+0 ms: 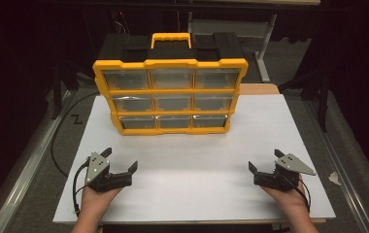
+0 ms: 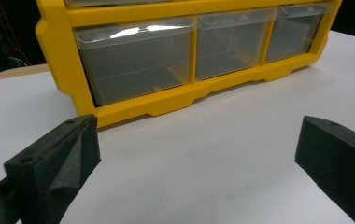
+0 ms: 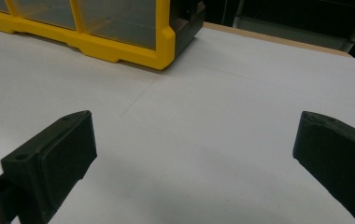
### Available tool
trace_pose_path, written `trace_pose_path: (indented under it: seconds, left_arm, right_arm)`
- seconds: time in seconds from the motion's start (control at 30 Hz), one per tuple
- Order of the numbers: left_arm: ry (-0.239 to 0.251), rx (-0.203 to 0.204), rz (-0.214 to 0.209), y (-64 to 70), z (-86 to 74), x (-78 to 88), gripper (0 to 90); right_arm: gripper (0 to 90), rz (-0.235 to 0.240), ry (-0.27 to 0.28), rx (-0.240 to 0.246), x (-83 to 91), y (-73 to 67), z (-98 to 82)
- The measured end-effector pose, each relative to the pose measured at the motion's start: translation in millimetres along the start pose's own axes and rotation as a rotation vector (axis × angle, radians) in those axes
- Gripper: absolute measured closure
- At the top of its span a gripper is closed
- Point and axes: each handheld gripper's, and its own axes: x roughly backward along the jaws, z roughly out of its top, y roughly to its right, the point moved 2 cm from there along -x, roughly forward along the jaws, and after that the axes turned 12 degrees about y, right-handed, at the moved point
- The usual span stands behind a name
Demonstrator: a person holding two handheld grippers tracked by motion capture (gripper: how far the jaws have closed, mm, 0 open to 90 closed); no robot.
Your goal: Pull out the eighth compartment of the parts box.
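Yellow plastic frames the organizer [image 1: 170,97], which stands upright at the far middle of the white board [image 1: 197,160]. Its body is black, with a yellow handle [image 1: 171,39] on top. The front shows nine clear drawers in three rows of three; their contents cannot be made out.

The left gripper [image 1: 120,161] rests at the near left of the board, held in the left hand [image 1: 95,199]. Its jaws stand wide apart with nothing between them. A grey three-cornered plate [image 1: 96,166] sits on top, and a black cable [image 1: 77,187] loops from it toward the near edge. In the left gripper view the bottom row of drawers [image 2: 138,65] lies ahead, well apart from the jaws, with bare board between.

The right gripper [image 1: 265,161] rests at the near right, held in the right hand [image 1: 292,201]. Its jaws are likewise spread wide and hold nothing. It also carries a grey plate [image 1: 296,164]. In the right gripper view the organizer's near right corner [image 3: 161,42] shows at the far left, well apart from the jaws.

The two grippers sit well apart from each other, each pointing inward and toward the organizer. A wooden table edge [image 1: 260,89] shows just beyond the board's far right.
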Motion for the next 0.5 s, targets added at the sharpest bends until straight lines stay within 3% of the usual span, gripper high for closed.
trace_pose_path:
  seconds: [0.5]
  left_arm:
    - [0.005,0.01,0.003,0.4,-0.4,-0.4,0.8]
  right_arm:
    - [0.8,-0.011,0.01,0.002,-0.1,1.8,-1.5]
